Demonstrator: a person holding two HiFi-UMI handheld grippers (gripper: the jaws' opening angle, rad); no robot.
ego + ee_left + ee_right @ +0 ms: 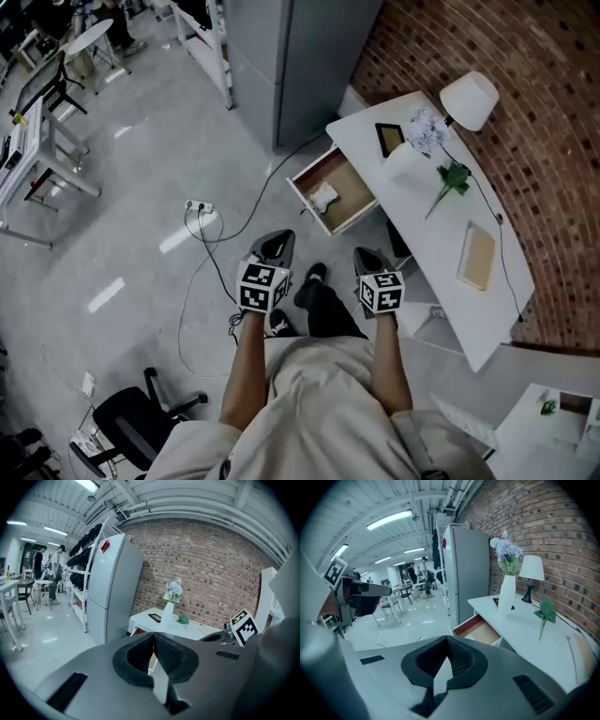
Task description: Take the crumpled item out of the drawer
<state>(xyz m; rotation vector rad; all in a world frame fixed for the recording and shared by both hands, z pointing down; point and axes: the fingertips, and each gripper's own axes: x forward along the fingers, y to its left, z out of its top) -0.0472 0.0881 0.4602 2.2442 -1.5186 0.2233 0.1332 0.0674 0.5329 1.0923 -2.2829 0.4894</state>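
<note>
The person wears a pale beige short-sleeved top (314, 394), dark trousers (330, 311) and dark shoes (315, 273). The left tongs (273, 242) and the right tongs (367, 255) have dark grey bodies, and each bears a cube (263, 287) with black-and-white square markers on its faces. In the gripper views their shells are smooth grey, cut with narrow dark slots (65, 692). Black ribbed pads (460, 659) line the inner faces, set in a rounded black surround.

The drawer (352, 181) is seen pulled open from the white desk (441, 246), its pale wooden floor laid bare. A white crumpled item (323, 198) is seen lying inside, near the front panel.
</note>
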